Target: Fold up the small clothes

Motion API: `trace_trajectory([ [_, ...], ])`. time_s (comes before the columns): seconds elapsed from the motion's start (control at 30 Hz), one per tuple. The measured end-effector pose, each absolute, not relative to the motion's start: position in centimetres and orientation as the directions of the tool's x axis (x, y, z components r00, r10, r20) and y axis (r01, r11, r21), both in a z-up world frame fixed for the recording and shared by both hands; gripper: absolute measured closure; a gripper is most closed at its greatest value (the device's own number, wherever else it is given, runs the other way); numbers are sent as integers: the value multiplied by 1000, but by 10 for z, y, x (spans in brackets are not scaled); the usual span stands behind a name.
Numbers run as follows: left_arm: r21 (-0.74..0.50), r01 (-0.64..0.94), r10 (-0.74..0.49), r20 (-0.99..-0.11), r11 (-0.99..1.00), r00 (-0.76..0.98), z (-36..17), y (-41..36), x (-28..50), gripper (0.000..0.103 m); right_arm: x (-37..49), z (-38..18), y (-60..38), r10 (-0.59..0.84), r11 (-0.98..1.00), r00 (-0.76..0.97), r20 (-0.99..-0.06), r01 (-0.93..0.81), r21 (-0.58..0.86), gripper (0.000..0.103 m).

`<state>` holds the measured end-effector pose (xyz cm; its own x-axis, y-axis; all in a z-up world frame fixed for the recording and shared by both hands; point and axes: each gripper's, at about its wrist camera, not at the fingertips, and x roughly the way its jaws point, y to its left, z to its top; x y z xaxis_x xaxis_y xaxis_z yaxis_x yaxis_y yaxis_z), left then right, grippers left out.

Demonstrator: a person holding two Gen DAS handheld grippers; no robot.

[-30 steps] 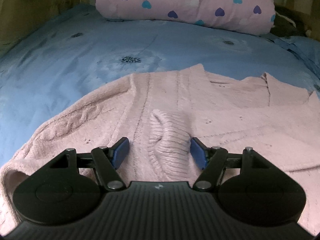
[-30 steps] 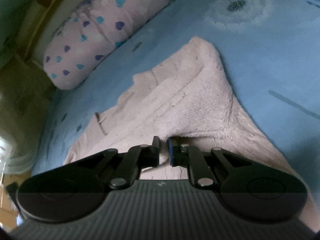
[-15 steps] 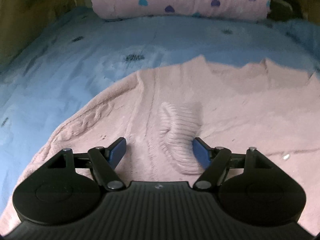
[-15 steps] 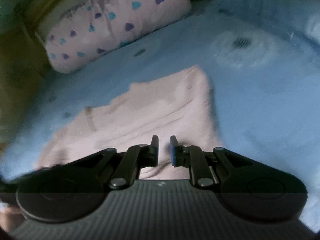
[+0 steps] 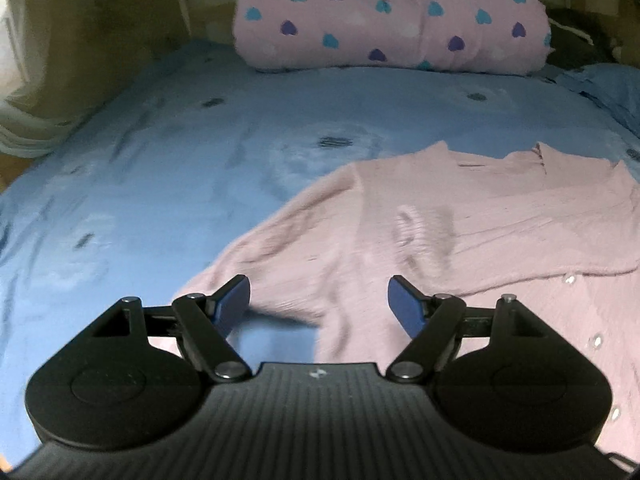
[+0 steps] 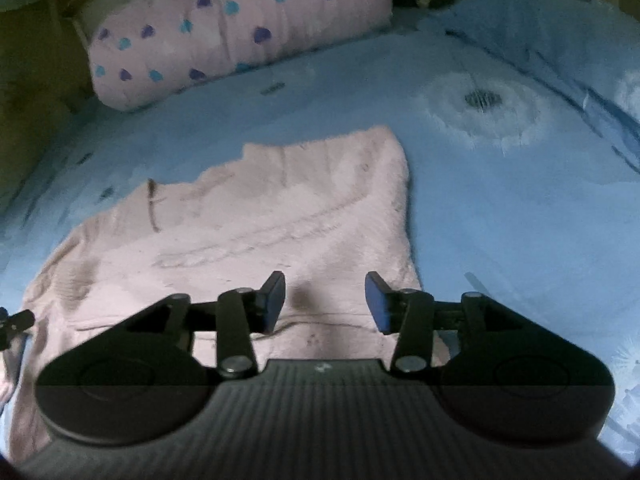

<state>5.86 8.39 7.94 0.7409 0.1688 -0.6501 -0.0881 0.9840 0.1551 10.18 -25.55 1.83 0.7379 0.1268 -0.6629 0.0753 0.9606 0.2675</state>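
Presently the left hand-held gripper is held with its blue pads wide apart and nothing between them, poised just above the near left edge of the pink knitted cardigan, where a patch of blue bedsheet is seen through a gap in the fabric. The right hand-held gripper is likewise spread, somewhat less widely, and nothing is gripped by it; it is placed over the near part of the cardigan, close to the garment's right edge. The cardigan is laid flat on the bed, with a sleeve folded across its front. To the left of the garment a broad stretch of bare sheet is offered in the left wrist view, and beyond the collar more sheet is left free up to the heart-printed pink pillow set at the head of the bed. In the right wrist view the straight right side of the garment is shown, with open sheet beside it and a pale flower print on that sheet. A row of small buttons along the near right part of the garment is shown only by the left wrist view. The tip of the other tool at the far left edge is caught only by the right wrist view.
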Motion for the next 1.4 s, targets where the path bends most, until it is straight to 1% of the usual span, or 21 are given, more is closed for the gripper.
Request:
trace_trajectory([
  [0.17,196,-122,221,-640,973,736,90,112,30,23,72,24,-240,149,961,741,-655,46,271,56],
  [0.27,193,-138,232,-646,971,727,93,132,12,22,53,27,-229,164,962,735,-658,27,270,56],
  [0.33,175,-131,216,-674,976,707,89,143,7,19,40,29,-222,181,961,736,-653,9,277,56],
  [0.4,128,-125,179,-713,984,678,81,154,5,18,24,31,-215,195,958,736,-648,-1,287,56],
  [0.47,106,-126,163,-742,986,650,70,160,7,18,9,32,-209,198,955,735,-649,4,295,56],
  [0.6,120,-137,180,-752,983,634,52,165,9,18,-20,25,-200,193,957,738,-647,4,290,56],
  [0.7,93,-152,168,-769,984,616,41,171,14,18,-31,18,-193,197,962,732,-652,-17,272,56],
  [0.8,128,-193,221,-761,973,609,32,175,11,18,-37,14,-184,186,970,728,-660,-30,240,56],
  [0.87,165,-228,274,-737,960,618,28,180,7,18,-40,11,-180,178,974,733,-656,-39,221,56],
  [0.97,203,-287,343,-701,936,626,24,188,0,15,-40,3,-176,176,976,730,-660,-42,214,56],
  [1.03,201,-308,357,-694,930,626,24,192,0,15,-40,-6,-174,164,979,733,-660,-37,202,56],
  [1.13,186,-327,360,-690,926,627,22,196,2,15,-44,-15,-169,146,985,763,-630,-50,167,54],
  [1.17,175,-331,355,-690,927,631,22,198,3,18,-45,-17,-168,146,985,769,-623,-56,161,51],
  [1.2,159,-331,344,-692,930,634,21,201,3,26,-46,-19,-167,150,985,773,-616,-63,160,48],
  [1.23,134,-325,322,-699,936,638,20,203,3,31,-47,-20,-166,151,985,777,-610,-67,158,48],
  [1.27,98,-318,290,-709,943,643,19,206,3,40,-48,-20,-166,151,985,782,-605,-70,156,47],
  [1.3,73,-320,274,-711,945,647,20,208,3,52,-48,-21,-165,152,985,786,-600,-72,155,47],
  [1.33,68,-325,274,-709,943,649,21,208,4,60,-48,-21,-165,153,985,789,-595,-73,156,47],
  [1.37,76,-338,290,-706,938,646,22,209,4,73,-49,-22,-166,154,984,793,-590,-73,160,47],
  [1.4,81,-351,303,-702,933,644,23,210,5,77,-50,-23,-166,156,984,796,-585,-72,164,47],
])
